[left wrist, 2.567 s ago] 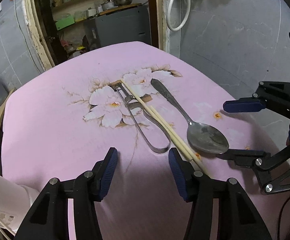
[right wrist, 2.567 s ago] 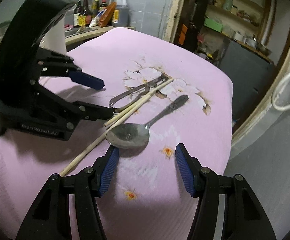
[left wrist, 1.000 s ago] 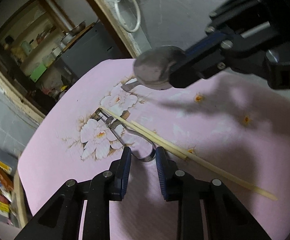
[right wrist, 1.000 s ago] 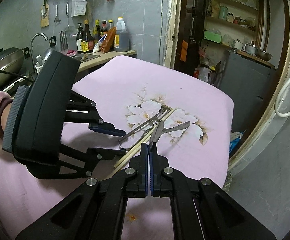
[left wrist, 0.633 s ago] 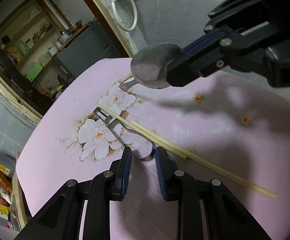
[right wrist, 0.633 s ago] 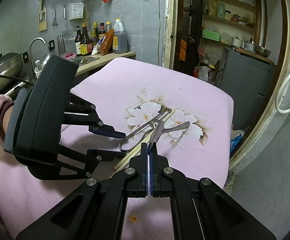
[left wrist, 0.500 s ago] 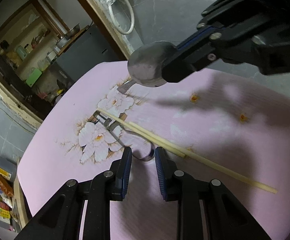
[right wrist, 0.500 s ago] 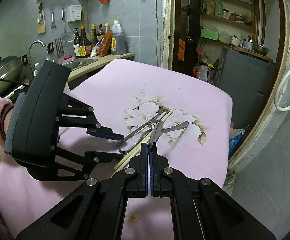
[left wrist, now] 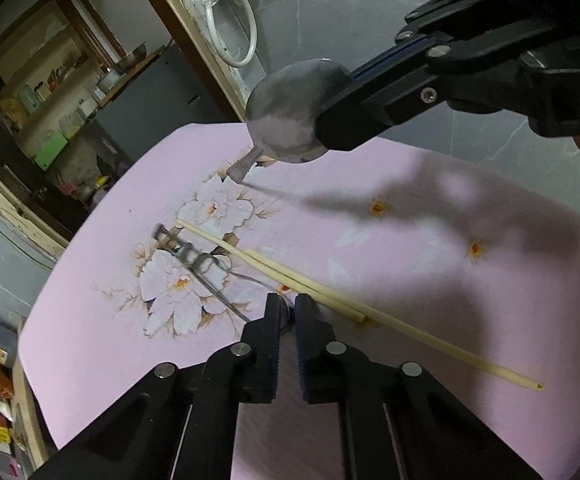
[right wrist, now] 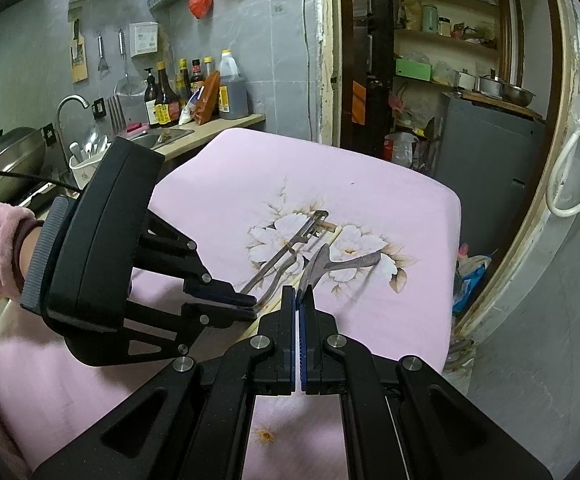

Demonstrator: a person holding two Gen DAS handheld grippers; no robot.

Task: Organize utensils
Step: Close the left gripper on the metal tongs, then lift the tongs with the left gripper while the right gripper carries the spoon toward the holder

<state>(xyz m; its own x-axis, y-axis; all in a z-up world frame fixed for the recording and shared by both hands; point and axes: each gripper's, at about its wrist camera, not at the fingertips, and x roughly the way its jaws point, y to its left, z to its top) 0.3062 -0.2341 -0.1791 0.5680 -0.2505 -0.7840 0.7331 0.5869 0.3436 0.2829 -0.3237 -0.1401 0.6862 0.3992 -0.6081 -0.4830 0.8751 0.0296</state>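
The right gripper (right wrist: 299,294) is held above the desk (left wrist: 430,248), its jaws pinching the spoon (left wrist: 290,120) by the bowl. The spoon hangs in the air over the far part of the pink floral cloth, its long axis running away from the gripper, the handle aimed down and far-left toward the flower print.

The left gripper (left wrist: 288,312) reaches low to the cloth, jaws pressed onto the looped near end of the metal tongs (left wrist: 194,260). The tongs stretch far-left across the white flowers. Just right of them lie two chopsticks (left wrist: 330,296), side by side, running from far-left to near-right.

On the far left counter a white utensil holder (right wrist: 86,168) holds cutlery.
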